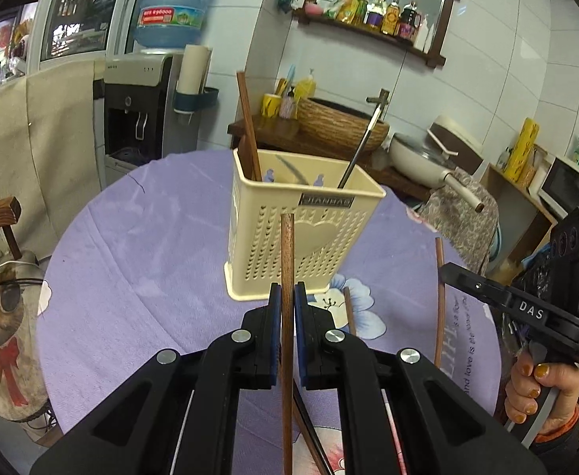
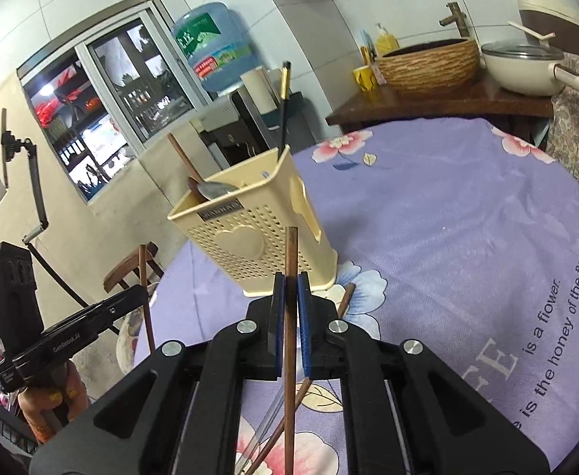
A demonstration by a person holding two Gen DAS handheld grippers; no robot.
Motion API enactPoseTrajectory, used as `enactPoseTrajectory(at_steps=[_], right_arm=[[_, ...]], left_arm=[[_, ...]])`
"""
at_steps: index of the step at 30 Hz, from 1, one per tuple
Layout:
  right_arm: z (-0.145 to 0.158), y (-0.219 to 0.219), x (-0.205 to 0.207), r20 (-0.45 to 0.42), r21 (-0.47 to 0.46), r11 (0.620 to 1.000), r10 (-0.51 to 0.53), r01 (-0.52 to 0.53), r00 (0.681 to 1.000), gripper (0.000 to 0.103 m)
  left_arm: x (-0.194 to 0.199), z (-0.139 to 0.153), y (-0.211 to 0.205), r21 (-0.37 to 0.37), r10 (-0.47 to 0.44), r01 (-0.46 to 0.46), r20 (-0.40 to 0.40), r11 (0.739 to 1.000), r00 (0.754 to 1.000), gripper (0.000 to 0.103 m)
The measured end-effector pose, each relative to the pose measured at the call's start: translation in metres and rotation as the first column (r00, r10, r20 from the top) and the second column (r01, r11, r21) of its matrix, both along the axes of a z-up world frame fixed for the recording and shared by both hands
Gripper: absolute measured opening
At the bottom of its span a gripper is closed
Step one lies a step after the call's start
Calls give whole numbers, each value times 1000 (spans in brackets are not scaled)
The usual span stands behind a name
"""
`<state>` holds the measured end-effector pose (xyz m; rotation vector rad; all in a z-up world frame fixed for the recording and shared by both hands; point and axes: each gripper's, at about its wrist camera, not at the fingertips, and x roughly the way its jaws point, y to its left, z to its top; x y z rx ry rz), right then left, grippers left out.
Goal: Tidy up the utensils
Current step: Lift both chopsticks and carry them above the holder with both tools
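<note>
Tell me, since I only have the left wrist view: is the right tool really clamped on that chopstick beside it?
Observer: Yes. The right tool is shut, with both pads pressing on the chopstick, which sticks up past them.
Operator: What else sits in the holder?
Observer: A spoon. Its bowl is up at the rim, near the holder's left corner.

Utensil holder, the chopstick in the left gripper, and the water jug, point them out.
Utensil holder [image 1: 309, 233], left wrist view, front perforated wall.
Chopstick [image 1: 287, 261], left wrist view, shaft above the fingers.
Water jug [image 1: 170, 12], left wrist view, label.
</note>
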<state>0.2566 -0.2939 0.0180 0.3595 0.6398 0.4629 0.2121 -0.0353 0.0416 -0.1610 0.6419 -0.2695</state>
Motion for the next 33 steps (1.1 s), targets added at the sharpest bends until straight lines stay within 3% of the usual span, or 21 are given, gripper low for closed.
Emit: enactPoseTrajectory(at_steps=[19, 33], right_arm=[[56, 8, -45, 200, -98, 994, 59, -40, 978, 7], [78, 13, -44, 254, -130, 991, 66, -34, 965, 6]], left_arm=[[-29, 49, 9, -52, -12, 20, 146, 998, 989, 7], [-18, 66, 7, -62, -14, 26, 177, 998, 984, 7]])
